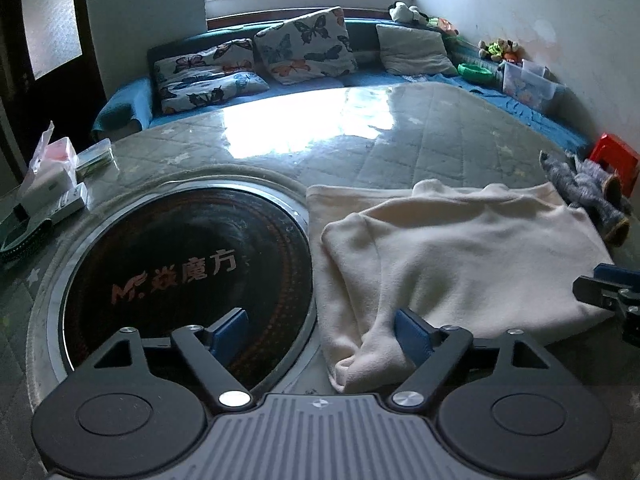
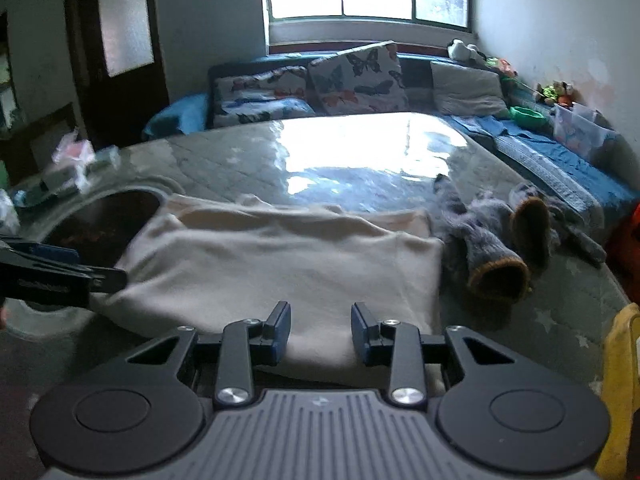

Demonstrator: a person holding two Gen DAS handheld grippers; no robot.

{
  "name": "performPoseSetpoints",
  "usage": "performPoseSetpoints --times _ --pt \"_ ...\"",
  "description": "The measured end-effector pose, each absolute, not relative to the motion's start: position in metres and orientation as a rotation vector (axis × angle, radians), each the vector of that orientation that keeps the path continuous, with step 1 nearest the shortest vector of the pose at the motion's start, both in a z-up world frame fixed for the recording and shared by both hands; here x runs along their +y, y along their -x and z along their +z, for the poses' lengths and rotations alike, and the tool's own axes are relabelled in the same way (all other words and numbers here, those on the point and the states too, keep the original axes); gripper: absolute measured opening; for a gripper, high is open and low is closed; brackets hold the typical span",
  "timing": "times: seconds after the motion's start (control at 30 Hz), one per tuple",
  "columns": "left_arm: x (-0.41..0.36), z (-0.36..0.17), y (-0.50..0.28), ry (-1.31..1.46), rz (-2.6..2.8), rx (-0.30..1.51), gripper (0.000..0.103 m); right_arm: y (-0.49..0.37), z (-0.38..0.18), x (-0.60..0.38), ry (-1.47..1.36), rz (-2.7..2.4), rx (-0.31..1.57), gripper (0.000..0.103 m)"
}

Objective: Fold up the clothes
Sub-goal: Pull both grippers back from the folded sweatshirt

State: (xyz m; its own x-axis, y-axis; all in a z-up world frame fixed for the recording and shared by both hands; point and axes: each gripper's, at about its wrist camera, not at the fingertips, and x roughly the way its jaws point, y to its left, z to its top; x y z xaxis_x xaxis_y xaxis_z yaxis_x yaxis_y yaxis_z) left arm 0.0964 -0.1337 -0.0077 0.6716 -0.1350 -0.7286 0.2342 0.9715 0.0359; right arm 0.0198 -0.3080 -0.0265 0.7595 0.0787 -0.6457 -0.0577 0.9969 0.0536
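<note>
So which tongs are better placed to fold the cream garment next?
Probably the left tongs: open at the cream garment bunched corner. The right tongs are open over its flat near edge.

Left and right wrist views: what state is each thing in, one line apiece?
Cream garment: partly folded, lying flat on the table, one edge overlapping the cooktop.
Left hand-held gripper: open, at the garment's near left corner, nothing clamped.
Right hand-held gripper: open, over the garment's near edge.
Grey knitted garment: crumpled, unfolded, right of the cream one.
Round built-in cooktop: dark, no glow visible.
</note>
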Motion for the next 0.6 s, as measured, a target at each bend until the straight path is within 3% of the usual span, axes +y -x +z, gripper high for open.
performPoseSetpoints --times 0.6 --pt "-0.117 -0.004 -0.089 -0.086 -0.198 0.797 0.089 -0.031 -0.024 -0.242 0.062 0.252 0.696 0.033"
